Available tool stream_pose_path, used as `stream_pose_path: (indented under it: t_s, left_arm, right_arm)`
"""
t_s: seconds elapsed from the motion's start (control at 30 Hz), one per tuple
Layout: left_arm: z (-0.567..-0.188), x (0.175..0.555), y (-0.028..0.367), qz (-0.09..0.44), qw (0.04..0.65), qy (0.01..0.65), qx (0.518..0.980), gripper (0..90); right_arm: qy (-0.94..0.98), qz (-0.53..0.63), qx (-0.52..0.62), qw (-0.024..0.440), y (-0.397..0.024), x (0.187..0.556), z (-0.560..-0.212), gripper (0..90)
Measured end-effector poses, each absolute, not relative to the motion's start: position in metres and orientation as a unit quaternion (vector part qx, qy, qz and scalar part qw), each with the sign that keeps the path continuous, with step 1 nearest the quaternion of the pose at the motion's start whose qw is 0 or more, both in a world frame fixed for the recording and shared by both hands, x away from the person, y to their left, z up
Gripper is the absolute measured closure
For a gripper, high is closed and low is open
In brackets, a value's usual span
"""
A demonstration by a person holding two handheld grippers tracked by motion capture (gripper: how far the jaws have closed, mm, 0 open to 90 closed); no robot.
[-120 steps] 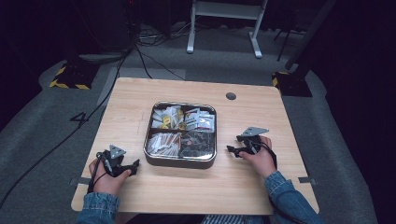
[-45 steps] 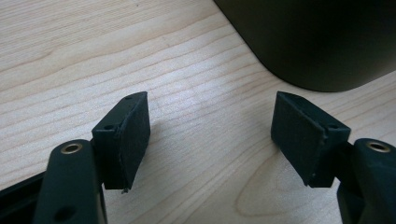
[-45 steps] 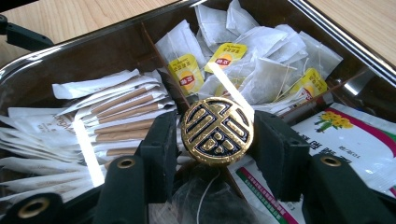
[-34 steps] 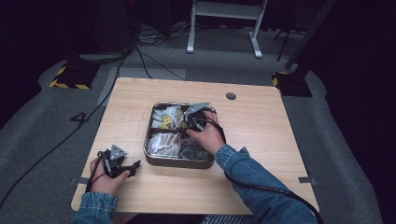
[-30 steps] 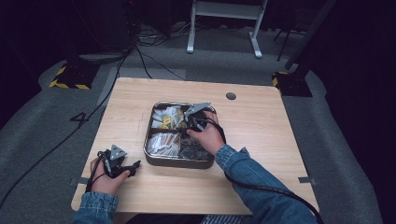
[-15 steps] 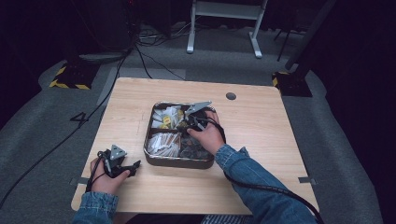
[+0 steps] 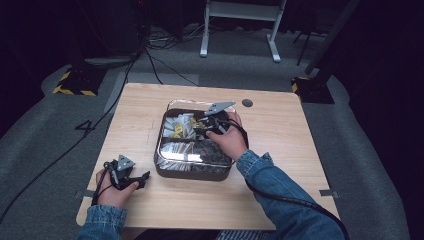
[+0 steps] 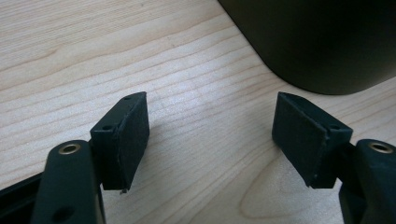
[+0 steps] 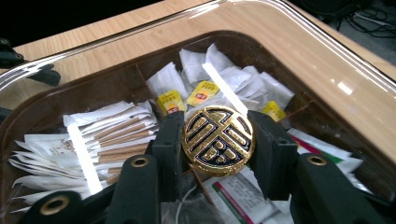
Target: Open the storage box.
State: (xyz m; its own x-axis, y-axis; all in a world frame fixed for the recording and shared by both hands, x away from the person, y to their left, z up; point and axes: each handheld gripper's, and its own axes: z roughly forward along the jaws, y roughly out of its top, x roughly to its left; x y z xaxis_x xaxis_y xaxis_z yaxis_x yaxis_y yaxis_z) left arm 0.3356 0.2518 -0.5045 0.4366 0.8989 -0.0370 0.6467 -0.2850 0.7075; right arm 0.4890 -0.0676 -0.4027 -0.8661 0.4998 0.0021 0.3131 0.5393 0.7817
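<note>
The right hand-held gripper (image 9: 218, 140) reaches over the middle of a lidded box (image 7: 170, 170) at the centre of the desk (image 7: 280, 195), its jaws closed on the round gold knob (image 9: 218, 140) of the clear lid (image 9: 327, 79). Sachets (image 9: 112, 130) fill the compartments beneath. The left hand-held gripper (image 8: 212, 135) rests near the desk's front left corner, jaws wide apart and empty, just beside the box's dark wall.

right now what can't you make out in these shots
- Print on the white paper sachets, right gripper view: too small and blurred.
- Underside of the round gold-and-black knob: hidden between the right gripper fingers.
- Dark box, left gripper view: cut off by the frame edge.
</note>
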Motion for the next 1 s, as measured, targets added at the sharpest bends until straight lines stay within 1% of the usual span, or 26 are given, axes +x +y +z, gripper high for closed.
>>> stream_pose_path:
  t_s: [0.27, 0.8, 0.83, 1.0]
  left_arm:
    - [-0.504, 0.339, 0.253, 0.189, 0.328, 0.497, 0.781, 23.8]
    - [-0.505, 0.336, 0.253, 0.191, 0.327, 0.500, 0.779, 22.4]
    - [-0.505, 0.336, 0.253, 0.191, 0.327, 0.502, 0.778, 22.4]
    - [-0.505, 0.337, 0.254, 0.195, 0.324, 0.512, 0.771, 23.2]
  right_arm:
    - [0.863, 0.425, 0.244, 0.120, -0.089, 0.493, -0.389, 59.0]
    - [0.857, 0.423, 0.261, 0.138, -0.142, 0.500, -0.373, 59.0]
    - [0.854, 0.426, 0.263, 0.140, -0.150, 0.501, -0.371, 59.0]
    - [0.850, 0.427, 0.270, 0.146, -0.164, 0.502, -0.367, 59.0]
